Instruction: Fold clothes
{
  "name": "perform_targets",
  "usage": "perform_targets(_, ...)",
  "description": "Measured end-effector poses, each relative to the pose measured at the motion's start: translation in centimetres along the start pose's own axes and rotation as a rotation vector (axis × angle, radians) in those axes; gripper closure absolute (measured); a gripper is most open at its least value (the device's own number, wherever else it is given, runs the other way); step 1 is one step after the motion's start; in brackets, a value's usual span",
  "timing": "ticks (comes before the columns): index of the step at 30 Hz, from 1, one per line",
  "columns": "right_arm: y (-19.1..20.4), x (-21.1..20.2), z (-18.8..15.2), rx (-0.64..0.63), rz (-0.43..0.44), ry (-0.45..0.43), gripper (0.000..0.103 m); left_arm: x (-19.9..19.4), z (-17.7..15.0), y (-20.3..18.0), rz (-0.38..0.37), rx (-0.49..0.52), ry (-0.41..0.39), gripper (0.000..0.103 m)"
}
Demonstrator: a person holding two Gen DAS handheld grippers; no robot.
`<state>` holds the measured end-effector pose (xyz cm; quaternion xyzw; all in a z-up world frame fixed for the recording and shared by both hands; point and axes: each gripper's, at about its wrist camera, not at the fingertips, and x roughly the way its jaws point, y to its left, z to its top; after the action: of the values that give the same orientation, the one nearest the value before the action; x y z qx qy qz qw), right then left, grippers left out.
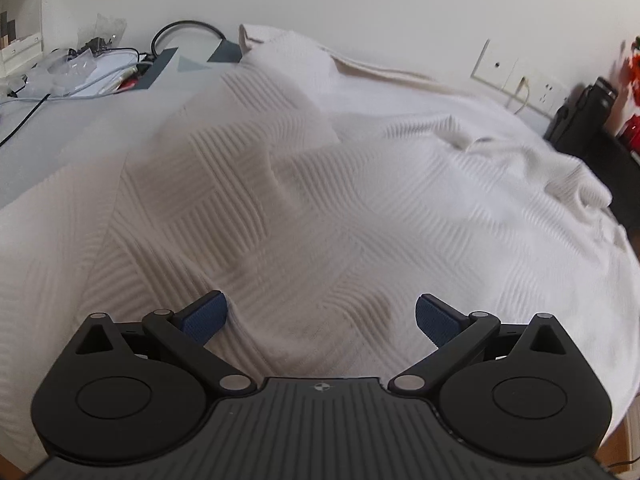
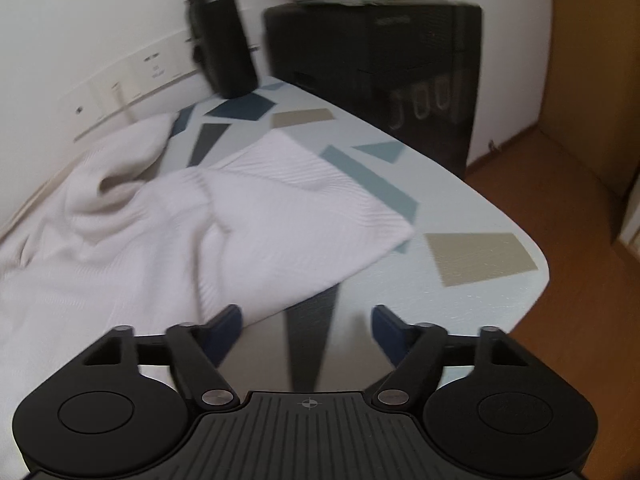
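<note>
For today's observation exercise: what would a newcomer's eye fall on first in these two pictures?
First, the big white ribbed garment, rumpled across most of the patterned table. Next, the open left gripper right over the fabric and the open right gripper at its edge. Last, the black bottle standing by the wall at the table's far side.

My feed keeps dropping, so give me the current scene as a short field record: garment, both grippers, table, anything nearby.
garment: white knit sweater, spread rumpled over the table, not yet folded
sleeve: one end lies flat toward the table's right corner
left gripper: open, holding nothing, over the sweater's near part
right gripper: open, holding nothing, over bare table beside the sweater's edge
table: pale blue with geometric patches
nearby: black bottle at the wall; cables and clutter at the far left
</note>
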<state>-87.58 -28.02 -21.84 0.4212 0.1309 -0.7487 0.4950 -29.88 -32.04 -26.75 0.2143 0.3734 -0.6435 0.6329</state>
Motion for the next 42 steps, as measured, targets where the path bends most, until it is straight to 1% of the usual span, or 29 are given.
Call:
perform_targets(3, -1.1, 1.1, 0.7, 0.046, 0.019, -0.002, 0.038, 0.2, -0.3, -0.7, 0.039, 0.018, -0.001, 0.001)
perform_targets(6, -1.1, 3.1, 1.1, 0.072, 0.035, 0.02, 0.038, 0.5, -0.4, -1.6, 0.086, 0.056, 0.012, 0.001)
perform_targets(7, -0.9, 3.7, 1.2, 0.073, 0.037, 0.019, 0.033, 0.7, -0.4, -1.9, 0.101, 0.072, 0.019, 0.001)
perform_targets(9, 0.1, 4.3, 1.4, 0.046, 0.048, -0.001, 0.03, 0.9, -0.4, -2.3, 0.125, 0.091, 0.032, 0.001)
perform_targets(11, 1.4, 4.9, 1.7, 0.002, 0.051, -0.012, 0.034, 0.9, -0.3, -2.3, 0.132, 0.075, 0.039, 0.001)
perform_targets(12, 2.0, 5.2, 1.7, -0.027, 0.051, -0.021, 0.039, 0.9, -0.2, -2.2, 0.132, 0.063, 0.042, 0.001)
perform_targets(13, 2.6, 5.5, 1.8, -0.062, 0.054, -0.027, 0.059, 0.9, -0.1, -2.1, 0.131, 0.054, 0.045, 0.001)
perform_targets(14, 3.1, 5.8, 2.0, -0.092, 0.059, -0.027, 0.088, 1.0, 0.0, -2.2, 0.133, 0.056, 0.052, 0.001)
perform_targets(15, 3.2, 5.9, 2.3, -0.103, 0.073, -0.027, 0.097, 1.1, 0.1, -2.2, 0.136, 0.058, 0.058, 0.001)
perform_targets(17, 2.7, 5.3, 2.9, -0.083, 0.115, -0.056, 0.097, 1.3, 0.3, -2.3, 0.147, 0.078, 0.074, 0.001)
perform_targets(18, 2.1, 4.3, 3.3, -0.065, 0.122, -0.101, 0.097, 1.4, 0.3, -2.3, 0.151, 0.083, 0.08, 0.001)
perform_targets(20, 0.3, 1.7, 4.0, -0.019, 0.101, -0.197, 0.097, 1.5, 0.5, -2.3, 0.155, 0.081, 0.087, 0.001)
perform_targets(22, -2.3, -0.9, 4.5, 0.051, 0.075, -0.281, 0.097, 1.6, 0.6, -2.1, 0.154, 0.067, 0.085, 0.001)
perform_targets(24, -4.6, -2.9, 4.9, 0.102, 0.04, -0.326, 0.098, 1.5, 0.6, -2.0, 0.153, 0.051, 0.079, 0.001)
perform_targets(25, -5.5, -3.7, 4.9, 0.112, 0.018, -0.329, 0.098, 1.5, 0.6, -2.0, 0.153, 0.047, 0.077, 0.001)
perform_targets(26, -6.0, -3.9, 4.7, 0.106, -0.001, -0.312, 0.098, 1.6, 0.6, -2.0, 0.153, 0.047, 0.077, 0.001)
perform_targets(27, -6.4, -3.6, 4.5, 0.089, -0.017, -0.272, 0.098, 1.6, 0.6, -2.0, 0.153, 0.048, 0.077, 0.001)
perform_targets(28, -6.7, -3.2, 4.2, 0.074, -0.033, -0.226, 0.097, 1.6, 0.7, -2.0, 0.155, 0.049, 0.076, 0.001)
perform_targets(29, -7.0, -2.4, 3.7, 0.062, -0.044, -0.158, 0.097, 1.7, 0.7, -2.0, 0.157, 0.047, 0.075, 0.001)
perform_targets(30, -7.2, -1.2, 3.4, 0.058, -0.049, -0.067, 0.097, 1.7, 0.7, -2.0, 0.158, 0.044, 0.073, 0.001)
perform_targets(31, -7.4, -0.3, 3.0, 0.071, -0.057, 0.001, 0.096, 1.7, 0.7, -2.0, 0.16, 0.041, 0.071, 0.001)
perform_targets(32, -7.6, 0.0, 2.7, 0.088, -0.067, 0.02, 0.089, 1.7, 0.7, -2.0, 0.161, 0.04, 0.071, 0.001)
perform_targets(34, -7.3, 0.2, 2.5, 0.091, -0.085, 0.019, 0.083, 1.8, 0.7, -2.0, 0.162, 0.043, 0.072, 0.001)
perform_targets(36, -6.4, -0.5, 2.5, 0.069, -0.073, -0.032, 0.075, 1.8, 0.7, -2.0, 0.161, 0.044, 0.072, 0.001)
perform_targets(37, -5.8, -0.8, 2.6, 0.042, -0.063, -0.059, 0.069, 1.8, 0.6, -2.0, 0.163, 0.043, 0.071, 0.001)
perform_targets(38, -5.1, -1.1, 2.7, 0.008, -0.053, -0.083, 0.066, 1.7, 0.6, -2.0, 0.164, 0.041, 0.069, 0.001)
perform_targets(40, -3.5, -1.3, 3.1, -0.06, -0.01, -0.114, 0.061, 1.7, 0.5, -2.1, 0.168, 0.04, 0.068, 0.001)
perform_targets(41, -2.7, -1.3, 3.3, -0.094, 0.02, -0.12, 0.056, 1.7, 0.5, -2.2, 0.17, 0.039, 0.067, 0.001)
perform_targets(42, -1.9, -1.0, 3.5, -0.127, 0.053, -0.112, 0.054, 1.6, 0.4, -2.2, 0.169, 0.039, 0.069, 0.001)
